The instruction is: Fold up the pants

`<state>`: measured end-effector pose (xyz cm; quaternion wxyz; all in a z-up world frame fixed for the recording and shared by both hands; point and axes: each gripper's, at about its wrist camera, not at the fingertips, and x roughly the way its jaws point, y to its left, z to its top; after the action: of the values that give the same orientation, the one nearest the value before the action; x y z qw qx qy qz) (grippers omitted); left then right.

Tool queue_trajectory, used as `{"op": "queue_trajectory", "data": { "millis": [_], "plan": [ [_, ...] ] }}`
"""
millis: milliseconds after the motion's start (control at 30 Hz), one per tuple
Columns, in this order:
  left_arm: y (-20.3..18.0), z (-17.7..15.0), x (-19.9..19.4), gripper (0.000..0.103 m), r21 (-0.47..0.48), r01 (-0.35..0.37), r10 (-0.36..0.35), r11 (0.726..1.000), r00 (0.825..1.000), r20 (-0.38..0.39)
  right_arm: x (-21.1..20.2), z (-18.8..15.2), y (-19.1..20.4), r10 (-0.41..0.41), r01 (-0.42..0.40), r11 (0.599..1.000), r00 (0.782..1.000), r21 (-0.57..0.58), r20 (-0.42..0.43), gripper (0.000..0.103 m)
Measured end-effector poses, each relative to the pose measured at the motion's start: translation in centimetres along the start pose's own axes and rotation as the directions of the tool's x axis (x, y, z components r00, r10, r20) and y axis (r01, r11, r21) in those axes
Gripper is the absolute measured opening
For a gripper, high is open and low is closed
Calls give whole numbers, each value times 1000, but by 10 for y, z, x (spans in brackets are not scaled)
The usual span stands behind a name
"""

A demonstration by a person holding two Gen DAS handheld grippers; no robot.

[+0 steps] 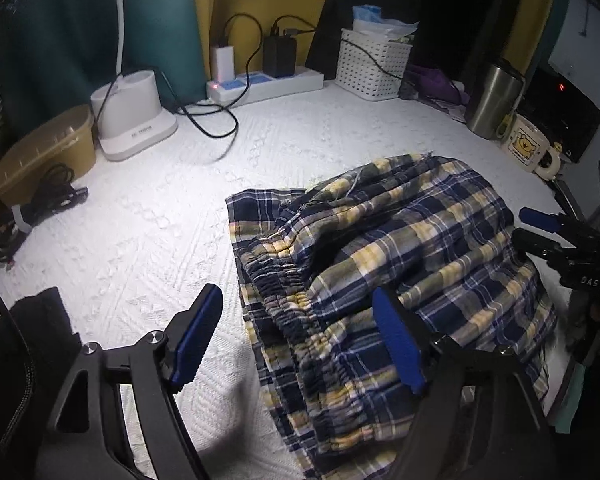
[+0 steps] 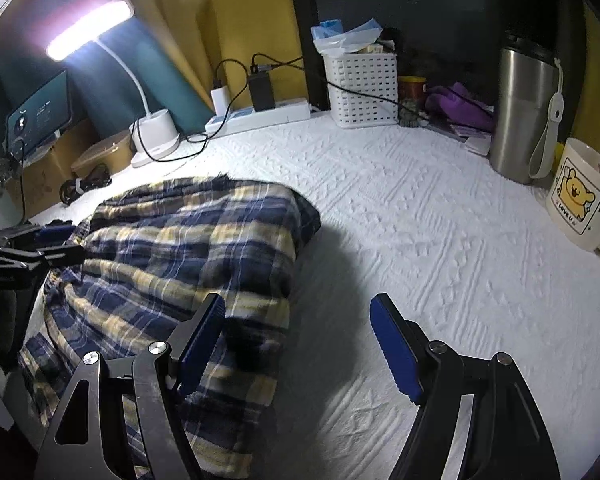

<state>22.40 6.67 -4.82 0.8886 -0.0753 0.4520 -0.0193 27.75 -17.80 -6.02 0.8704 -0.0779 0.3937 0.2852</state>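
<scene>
Navy, yellow and white plaid cotton pants [image 1: 384, 264] lie bunched in a loose folded heap on the white textured bedspread [image 1: 147, 216]; in the left wrist view the heap fills 3 to 6 o'clock, gathered elastic waistband toward the camera. In the right wrist view the same pants [image 2: 179, 256] sit at 8 to 9 o'clock.

Left gripper [image 1: 297, 340]: jaws spread wide, nothing between the blue pads. Its right finger hangs over the waistband area, its left finger over bare bedspread. Contact with the cloth: cannot tell.

Right gripper [image 2: 297, 344]: jaws also wide apart, nothing held. Its left finger overlaps the pants' edge, its right finger is over bare bedspread [image 2: 440, 248].

Each gripper shows at the far edge of the other's view, beside the heap.

Background, left view:
- white desk lamp base [image 1: 133, 116] at 10 o'clock
- white power strip with chargers [image 1: 265, 80] at 12
- white perforated plastic basket [image 1: 374, 64] at 1
- steel tumbler [image 1: 494, 98] and cream bear-print mug [image 1: 526, 146] at 2

Right view: the lamp head [image 2: 89, 28] is lit at 10 o'clock.
</scene>
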Motion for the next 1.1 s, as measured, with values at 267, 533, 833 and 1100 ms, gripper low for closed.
{"op": "queue_trajectory", "data": {
  "millis": [267, 533, 833, 1100],
  "plan": [
    [2, 1, 20, 77, -18, 22, -22, 1000, 999, -45, 12, 7, -11, 22, -22, 1000, 1000, 21, -6, 79],
    [1, 2, 36, 88, 31, 45, -43, 998, 997, -69, 35, 13, -10, 80, -78, 996, 995, 42, -54, 80],
    [-3, 7, 44, 89, 87, 72, -69, 994, 997, -38, 49, 21, -3, 163, -159, 986, 984, 52, -77, 80],
    [-15, 7, 43, 66, 114, 103, -102, 988, 995, -14, 63, 32, 34, 196, -202, 979, 974, -41, -113, 80]
  ]
}}
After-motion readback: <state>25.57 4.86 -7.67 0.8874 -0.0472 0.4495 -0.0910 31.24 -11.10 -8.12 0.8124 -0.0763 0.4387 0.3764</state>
